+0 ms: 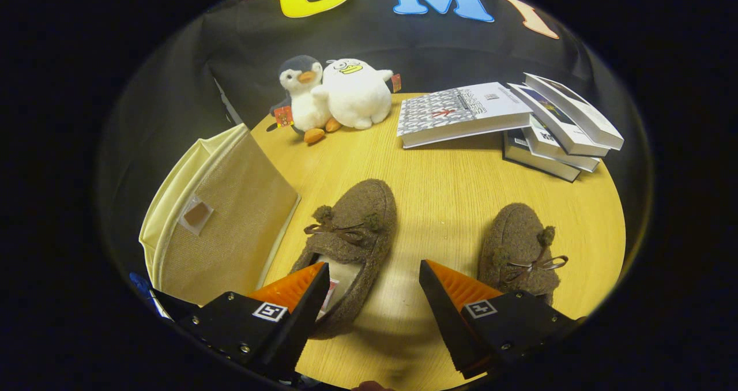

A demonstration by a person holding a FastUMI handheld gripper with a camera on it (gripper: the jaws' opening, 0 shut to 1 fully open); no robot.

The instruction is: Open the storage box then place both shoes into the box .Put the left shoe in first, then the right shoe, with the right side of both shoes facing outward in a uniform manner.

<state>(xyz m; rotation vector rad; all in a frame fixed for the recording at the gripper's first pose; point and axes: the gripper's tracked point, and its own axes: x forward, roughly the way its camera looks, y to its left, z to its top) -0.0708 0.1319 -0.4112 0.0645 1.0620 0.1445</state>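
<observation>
Two brown fuzzy slippers with bows and pompoms lie on the wooden table point(438, 183). One slipper point(357, 224) lies just ahead of the left finger, its heel opening partly hidden behind that finger. The other slipper point(519, 247) lies ahead of the right finger, its heel hidden behind it. A beige fabric storage box point(225, 218) sits beside the first slipper, off the left finger, its lid shut and a small label window on top. My gripper point(375, 273) is open above the table, with bare tabletop between its fingers.
Beyond the slippers, two plush toys, a penguin point(302, 94) and a white duck point(354, 91), stand at the table's far edge. A stack of books point(553, 128) and a patterned book point(455, 111) lie at the far right.
</observation>
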